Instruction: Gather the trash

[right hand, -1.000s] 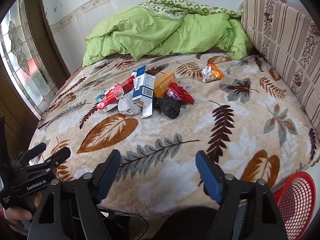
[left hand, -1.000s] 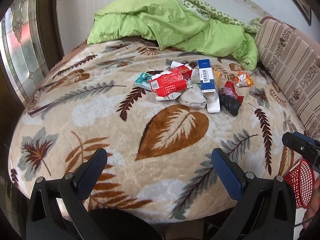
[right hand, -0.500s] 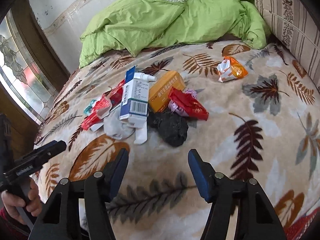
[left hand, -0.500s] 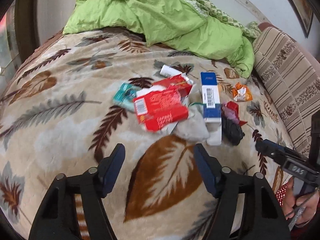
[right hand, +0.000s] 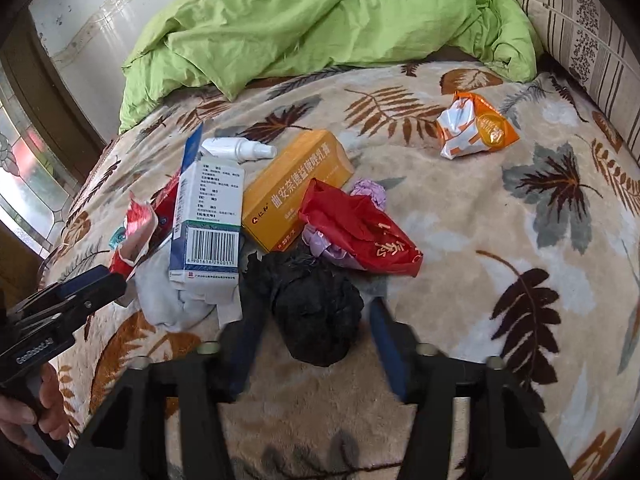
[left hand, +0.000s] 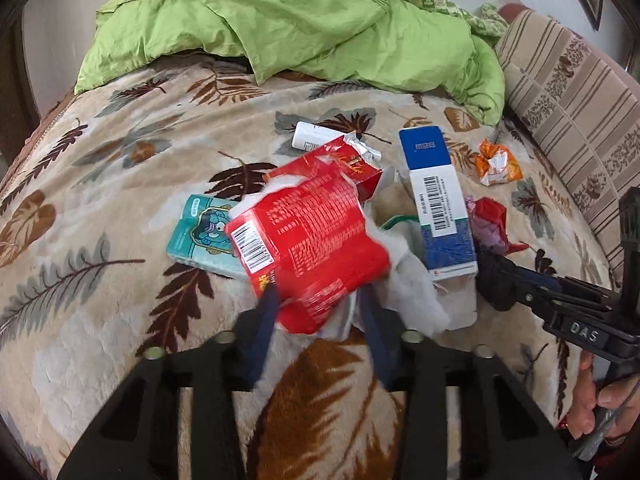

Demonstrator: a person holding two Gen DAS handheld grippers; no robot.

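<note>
A heap of trash lies on the leaf-patterned blanket (left hand: 100, 240). My left gripper (left hand: 318, 312) is closing on the near end of a red packet (left hand: 312, 240), and both pads touch it. Beside the packet lie a teal packet (left hand: 200, 236), white tissue (left hand: 412, 292) and a blue-and-white box (left hand: 436, 200). My right gripper (right hand: 316, 320) is closing around a black crumpled bag (right hand: 320, 312), with gaps still showing on both sides. Behind the bag lie a red plastic bag (right hand: 360, 228), an orange box (right hand: 296, 188), a white spray bottle (right hand: 236, 148) and an orange wrapper (right hand: 476, 128).
A green quilt (left hand: 300, 20) is bunched at the far end of the bed. A striped cushion (left hand: 572, 92) lines the right side. A stained-glass window (right hand: 24, 172) is at the left. A hand (left hand: 588, 396) holds the right gripper's handle.
Both grippers came forward and down from the bed's near edge to the trash heap. Their jaws narrowed, the left around the red packet and the right around the black bag.
</note>
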